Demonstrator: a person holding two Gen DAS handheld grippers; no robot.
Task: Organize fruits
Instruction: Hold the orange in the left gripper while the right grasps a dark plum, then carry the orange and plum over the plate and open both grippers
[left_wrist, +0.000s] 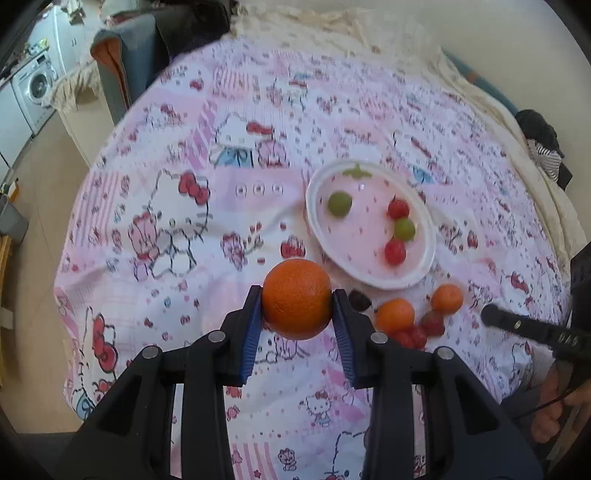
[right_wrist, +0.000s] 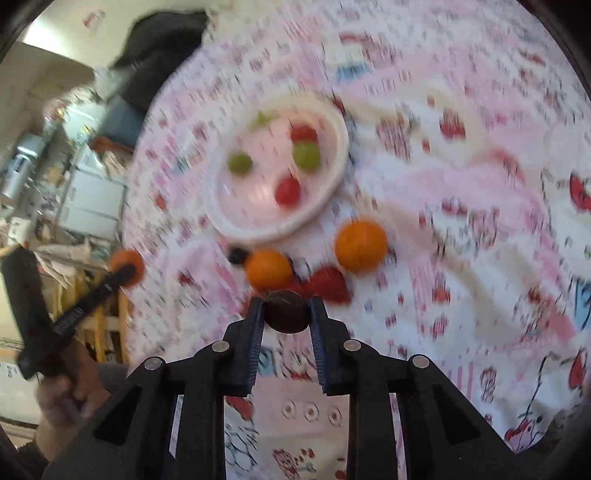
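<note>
Orange and round, the large orange (left_wrist: 297, 299) is sitting clamped between the jaws of the left gripper (left_wrist: 297, 301), held up above the pink cartoon-print cloth (left_wrist: 166, 221) covering the surface. The left wrist view is showing this grip sharply, while the right wrist view is catching the same fruit only as a blurred blob at the end of the left tool on its left edge. Just beyond the orange, the white plate (left_wrist: 430, 254) is holding two green fruits (left_wrist: 340, 204) and two red ones (left_wrist: 395, 252). Near the plate's close rim, two small oranges (left_wrist: 395, 315), a few strawberries (left_wrist: 433, 323) and a dark fruit (left_wrist: 360, 301) are lying on the cloth. The right wrist view, smeared by motion, is showing what the left one is not: the right gripper (right_wrist: 287, 312) is clenched on a dark brown round fruit (right_wrist: 287, 312), with the small oranges and strawberries just past its tips. In the left wrist view only a black arm of that right tool is reaching in from the right edge, so its grip is hidden there. Only the left wrist view is showing the washing machine (left_wrist: 35, 86) far left.
</note>
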